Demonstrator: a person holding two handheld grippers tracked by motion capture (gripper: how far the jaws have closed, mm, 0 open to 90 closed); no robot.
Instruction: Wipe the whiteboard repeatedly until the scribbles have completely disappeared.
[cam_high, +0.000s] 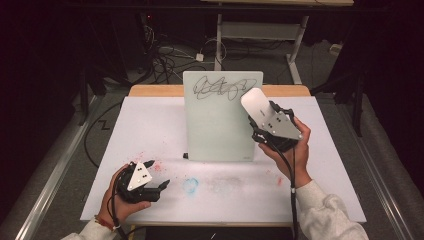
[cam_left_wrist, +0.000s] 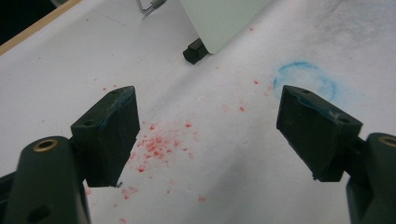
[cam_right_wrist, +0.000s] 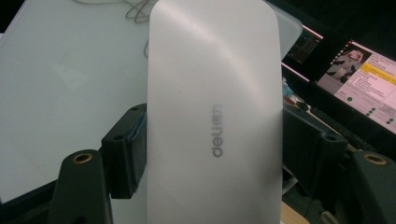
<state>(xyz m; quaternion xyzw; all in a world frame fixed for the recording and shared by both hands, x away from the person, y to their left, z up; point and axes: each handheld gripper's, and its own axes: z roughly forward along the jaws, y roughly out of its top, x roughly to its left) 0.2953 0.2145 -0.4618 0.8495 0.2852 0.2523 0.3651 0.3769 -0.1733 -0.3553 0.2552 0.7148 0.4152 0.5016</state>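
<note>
Dark room, cables (cam_high: 165, 60) on grey floor (cam_high: 60, 165).

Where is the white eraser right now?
In the high view, the white eraser is clamped in the right tongs, against the upright whiteboard's upper right corner beside the scribble.

**White-topped table, stained in red and blue**

A table (cam_high: 150, 125) with a white surface carries the scene; a strip of bare wood shows along its far edge. A pale glass board (cam_high: 220, 120) stands upright near the middle on small black feet (cam_left_wrist: 194, 50). Red specks (cam_left_wrist: 156, 144) are scattered over the near-left part. A smeared blue ring (cam_left_wrist: 306, 79) marks the surface just in front of the board.
</note>
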